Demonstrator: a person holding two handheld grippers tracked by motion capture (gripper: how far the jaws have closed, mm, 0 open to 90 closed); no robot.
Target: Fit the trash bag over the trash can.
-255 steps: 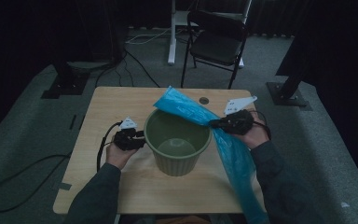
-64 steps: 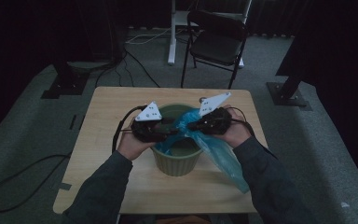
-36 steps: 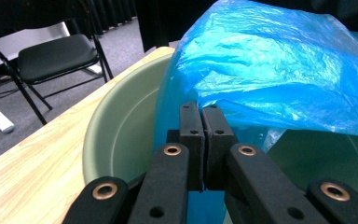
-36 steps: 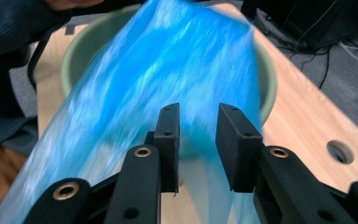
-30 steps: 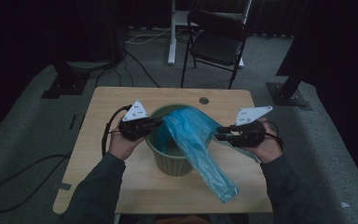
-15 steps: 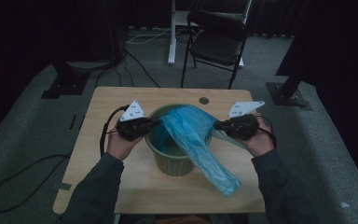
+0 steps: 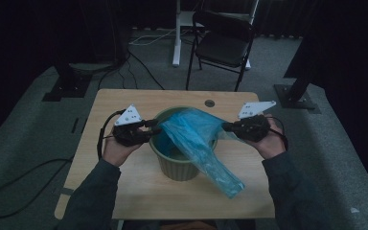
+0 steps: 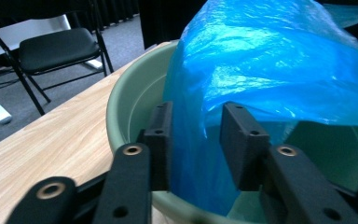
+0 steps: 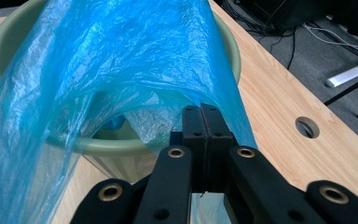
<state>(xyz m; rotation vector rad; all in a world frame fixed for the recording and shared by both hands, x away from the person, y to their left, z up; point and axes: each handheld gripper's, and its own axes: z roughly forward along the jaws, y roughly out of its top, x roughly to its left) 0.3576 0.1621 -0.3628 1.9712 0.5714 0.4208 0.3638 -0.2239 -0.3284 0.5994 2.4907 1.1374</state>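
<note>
The left gripper [image 7: 154, 130] is pointing inward, its jaws having just been opening and now standing apart. The right gripper [image 7: 226, 127] is facing it, jaws pressing together.

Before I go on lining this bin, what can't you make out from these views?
- Bottom of the green bin: high view, covered by the blue bag.
- Bag's open mouth: both gripper views, folds hide it.
- Bag edge at the right gripper: buried between the shut jaws.
- Left gripper: whether either pad touches the film.
</note>
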